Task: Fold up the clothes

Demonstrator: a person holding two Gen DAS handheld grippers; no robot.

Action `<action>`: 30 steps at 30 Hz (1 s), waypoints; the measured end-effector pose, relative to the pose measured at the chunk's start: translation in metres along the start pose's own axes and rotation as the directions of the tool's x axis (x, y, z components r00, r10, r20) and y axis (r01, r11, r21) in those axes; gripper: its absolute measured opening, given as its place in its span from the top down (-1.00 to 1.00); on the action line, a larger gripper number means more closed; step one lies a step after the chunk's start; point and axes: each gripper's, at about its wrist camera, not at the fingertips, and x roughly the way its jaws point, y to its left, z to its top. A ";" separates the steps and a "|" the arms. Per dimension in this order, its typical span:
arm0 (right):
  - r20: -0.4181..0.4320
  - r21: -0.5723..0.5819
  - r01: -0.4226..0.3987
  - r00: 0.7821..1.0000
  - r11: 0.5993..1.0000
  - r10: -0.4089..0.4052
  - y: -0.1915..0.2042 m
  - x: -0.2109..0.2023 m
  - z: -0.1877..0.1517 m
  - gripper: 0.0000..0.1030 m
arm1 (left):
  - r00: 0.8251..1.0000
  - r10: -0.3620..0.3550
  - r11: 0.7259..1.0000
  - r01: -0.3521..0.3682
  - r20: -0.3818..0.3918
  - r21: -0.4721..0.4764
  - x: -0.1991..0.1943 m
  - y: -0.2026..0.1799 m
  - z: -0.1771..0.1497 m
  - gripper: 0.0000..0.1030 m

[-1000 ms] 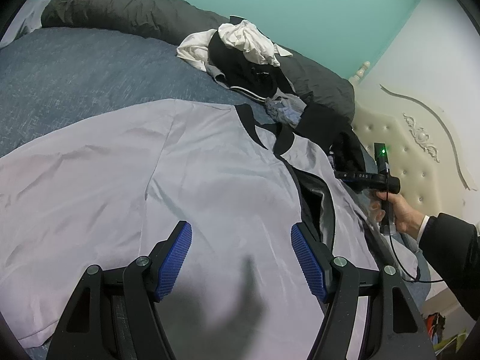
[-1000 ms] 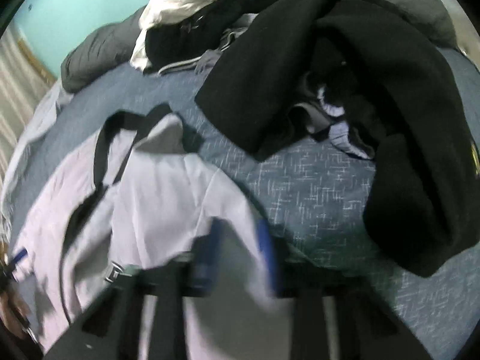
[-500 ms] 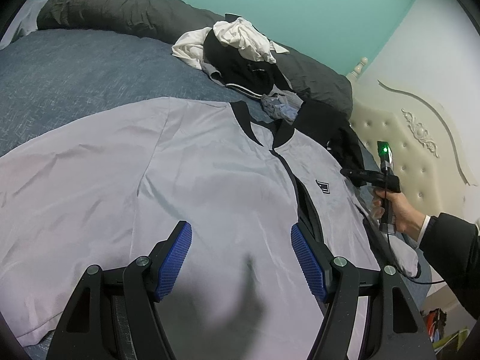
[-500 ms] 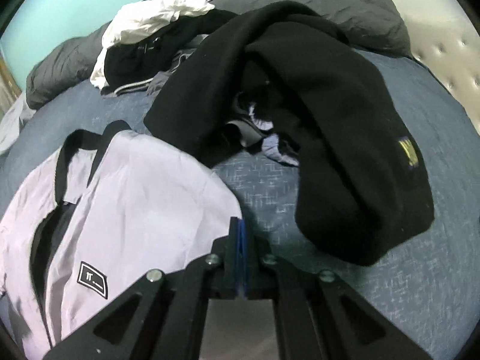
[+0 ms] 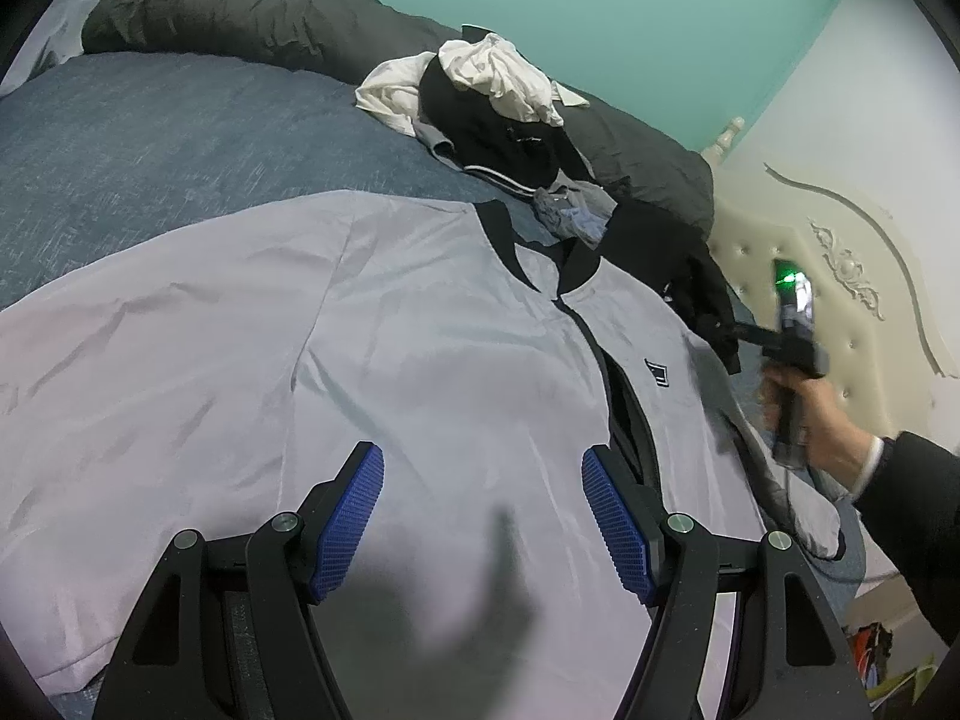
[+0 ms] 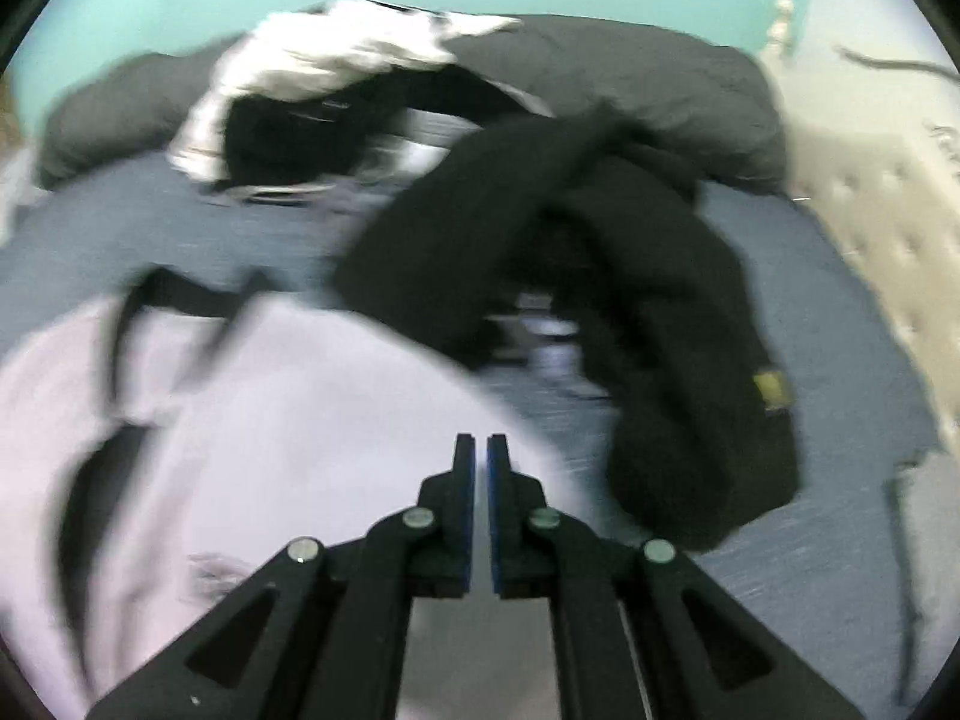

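Left wrist view shows our light grey zip-up jacket with a black collar [image 5: 372,360] lying flat and face up on the blue bed [image 5: 150,138]. Our left hand-held gripper [image 5: 483,516] hangs over the lower front of the jacket with its blue pads [image 5: 351,516] spread wide. Nothing is between them.

Our right hand-held gripper [image 6: 480,516] has its pads almost pressed together, with only a thin gap, and the jaws have just opened a tiny bit. We see no cloth pinched in them. The right wrist view is blurry, so we cannot see small things well. A big black fleece garment [image 6: 630,300] lies just beside the jacket's shoulder. A heap of white and black clothes [image 5: 492,102] sits farther back.

We think the jacket is laid out and the folding comes next. To do it well, we should open the right pads wide first. Then we grab the far sleeve edge and keep clear of the black fleece. The left gripper can press the middle down so the slippery cloth does not slide. We fold slowly and keep the edges straight.
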 end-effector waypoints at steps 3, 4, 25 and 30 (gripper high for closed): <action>-0.047 -0.021 -0.172 0.984 0.985 0.171 0.042 -0.012 -0.009 0.45 | 1.000 0.009 1.000 -0.009 -0.006 0.008 0.000 -0.001 0.000 -0.41; -0.077 -0.034 -0.210 0.975 0.977 0.207 0.057 -0.013 -0.015 0.40 | 1.000 0.010 1.000 -0.010 -0.009 0.009 0.000 -0.001 -0.001 -0.41; -0.260 -0.145 -0.329 0.923 0.933 0.285 0.163 0.000 -0.074 0.81 | 1.000 -0.012 1.000 0.012 0.014 0.000 -0.011 -0.001 0.005 -0.41; -0.309 -0.159 -0.431 0.876 0.888 0.370 0.175 -0.005 -0.081 0.82 | 1.000 -0.017 1.000 0.017 0.009 0.000 -0.010 -0.002 0.005 -0.41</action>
